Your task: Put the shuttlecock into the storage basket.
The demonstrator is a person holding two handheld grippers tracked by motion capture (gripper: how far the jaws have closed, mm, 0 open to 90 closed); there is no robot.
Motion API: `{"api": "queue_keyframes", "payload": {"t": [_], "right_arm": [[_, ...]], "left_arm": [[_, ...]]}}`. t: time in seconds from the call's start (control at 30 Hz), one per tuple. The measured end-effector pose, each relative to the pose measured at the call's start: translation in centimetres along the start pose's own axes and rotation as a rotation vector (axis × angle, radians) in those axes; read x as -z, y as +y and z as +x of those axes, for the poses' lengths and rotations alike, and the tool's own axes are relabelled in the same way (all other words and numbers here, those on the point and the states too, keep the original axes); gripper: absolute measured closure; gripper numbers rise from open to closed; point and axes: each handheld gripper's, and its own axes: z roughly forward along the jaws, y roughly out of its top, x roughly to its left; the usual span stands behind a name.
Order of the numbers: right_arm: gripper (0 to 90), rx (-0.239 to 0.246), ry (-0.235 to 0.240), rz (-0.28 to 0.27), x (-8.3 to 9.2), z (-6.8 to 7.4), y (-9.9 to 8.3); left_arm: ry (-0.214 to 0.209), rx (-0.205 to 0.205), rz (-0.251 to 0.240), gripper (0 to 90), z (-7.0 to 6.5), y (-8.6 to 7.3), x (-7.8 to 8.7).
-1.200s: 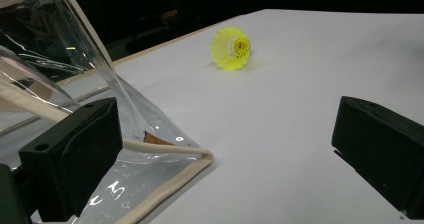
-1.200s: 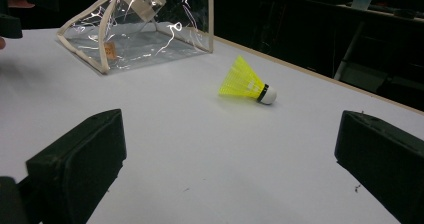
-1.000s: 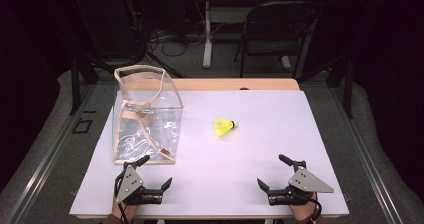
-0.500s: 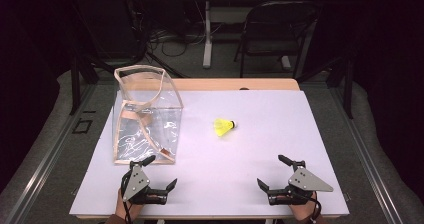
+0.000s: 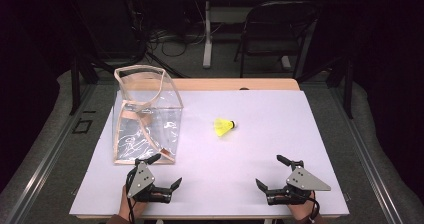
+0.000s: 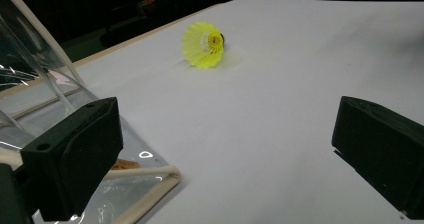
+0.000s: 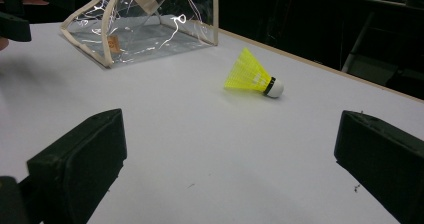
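A yellow shuttlecock [image 5: 224, 126] lies on its side near the middle of the white table [image 5: 290, 114]. Left of it stands a clear plastic bag [image 5: 145, 116] with beige trim, its top open. My left gripper [image 5: 166, 170] rests near the front edge, just in front of the bag's near corner, open and holding nothing. My right gripper [image 5: 270, 171] sits at the front right, also open with nothing in it. The left gripper view has the shuttlecock [image 6: 203, 44] far ahead and the bag [image 6: 35, 89] close at the left. In the right gripper view the shuttlecock [image 7: 250, 75] lies ahead, with the bag [image 7: 145, 24] beyond it.
A wooden strip [image 5: 235, 84] runs along the table's far edge. Behind the table stand a dark folding chair [image 5: 275, 29] and a white post [image 5: 206, 34], with cables on the floor. Bare white surface stretches between both grippers and the shuttlecock.
My left gripper has edged a little to the right and forward, closer to the bag's corner. The right gripper, the bag and the shuttlecock have stayed put.
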Motion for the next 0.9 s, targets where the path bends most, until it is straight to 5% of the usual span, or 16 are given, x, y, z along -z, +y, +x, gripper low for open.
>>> {"api": "queue_keyframes", "payload": {"t": [0.63, 0.9], "right_arm": [[0.0, 0.002, 0.003, 0.007, 0.0, 0.1, 0.0], [0.0, 0.004, 0.004, 0.012, -0.1, 0.0, -0.1]], "left_arm": [[-0.057, 0.023, 0.088, 0.0, 0.1, 1.8, -3.3], [-0.068, 0.012, 0.086, 0.0, -0.2, 2.3, -4.1]]}}
